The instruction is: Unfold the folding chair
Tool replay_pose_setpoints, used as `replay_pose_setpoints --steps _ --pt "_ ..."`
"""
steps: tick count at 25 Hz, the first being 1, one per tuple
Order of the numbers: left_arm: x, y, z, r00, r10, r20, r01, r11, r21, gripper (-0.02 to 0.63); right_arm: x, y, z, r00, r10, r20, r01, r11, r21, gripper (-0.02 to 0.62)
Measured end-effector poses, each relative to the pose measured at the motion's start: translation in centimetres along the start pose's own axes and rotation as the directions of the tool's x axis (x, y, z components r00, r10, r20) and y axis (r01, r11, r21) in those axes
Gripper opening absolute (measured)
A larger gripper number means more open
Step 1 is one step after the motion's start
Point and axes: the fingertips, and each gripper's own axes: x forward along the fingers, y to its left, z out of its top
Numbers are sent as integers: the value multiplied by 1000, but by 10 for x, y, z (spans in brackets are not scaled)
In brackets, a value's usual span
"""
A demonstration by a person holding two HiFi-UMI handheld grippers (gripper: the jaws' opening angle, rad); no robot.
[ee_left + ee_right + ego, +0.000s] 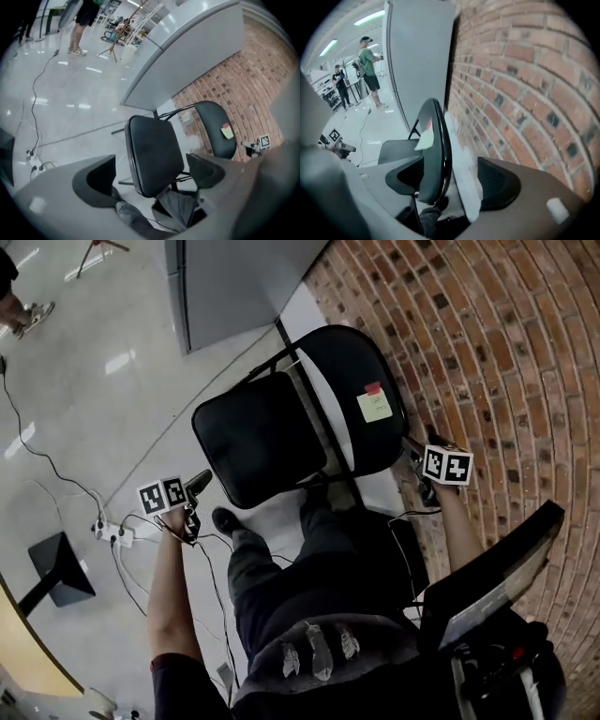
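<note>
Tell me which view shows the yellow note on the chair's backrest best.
The head view: the note faces the camera, whole, with a red tab above it on the backrest. The left gripper view shows it small and far off; the right gripper view catches it nearly edge-on.

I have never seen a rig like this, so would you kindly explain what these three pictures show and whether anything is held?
A person holds tongs in each hand: left tongs and right tongs. The head view looks down from the person's head; the other two cameras ride on the tongs, looking along their jaws. A black folding chair with a yellow note stands on the floor by a brick wall. Both tongs are open, gripping nothing; the backrest's edge merely passes between the right jaws.
</note>
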Motion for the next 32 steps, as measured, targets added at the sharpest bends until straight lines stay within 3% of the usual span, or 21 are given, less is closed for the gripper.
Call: replay_pose_setpoints --steps 2,6,14,15,16,17,19,20,24,27,30,32 --pt "-29 -13 28 999 -10 51 7 998 62 485 -27 17 39 989 7 148 -5 1000 -15 359" --pt "-73 -38 76 990 -21 139 0 989 146 474 -59 71 95 929 119 352 -125 992 -6 309" --pt "-125 -89 116 964 -16 266 -43 975 216 423 -68 133 124 845 301 442 -325 946 -23 262" --pt "-132 -93 120 955 0 297 -69 973 221 375 -68 137 125 835 324 445 -346 937 -33 240" --pt "-139 -98 123 942 21 336 -103 968 227 268 -68 141 125 825 349 444 -368 929 -48 196" --pt "-146 -104 126 927 39 373 -135 963 235 25 -67 143 125 816 377 437 -390 919 -65 121" --pt "-153 -125 124 912 36 408 -155 952 264 2 -67 150 123 795 444 413 -447 889 -97 1" --pt "-153 -137 122 912 27 409 -151 950 275 2 -67 155 122 779 480 404 -479 871 -109 0" --pt "-151 -182 110 903 28 429 -156 951 266 2 -76 171 127 690 595 413 -591 792 -154 0" --pt "-149 -229 102 887 -6 461 -143 947 287 2 -94 179 131 606 677 417 -663 720 -206 0" --pt "-157 -279 92 875 -50 482 -144 923 357 1 -126 194 131 493 768 409 -730 621 -284 1" --pt "-167 -318 88 852 -92 515 -147 902 405 2 -152 202 131 406 824 396 -756 546 -361 0"
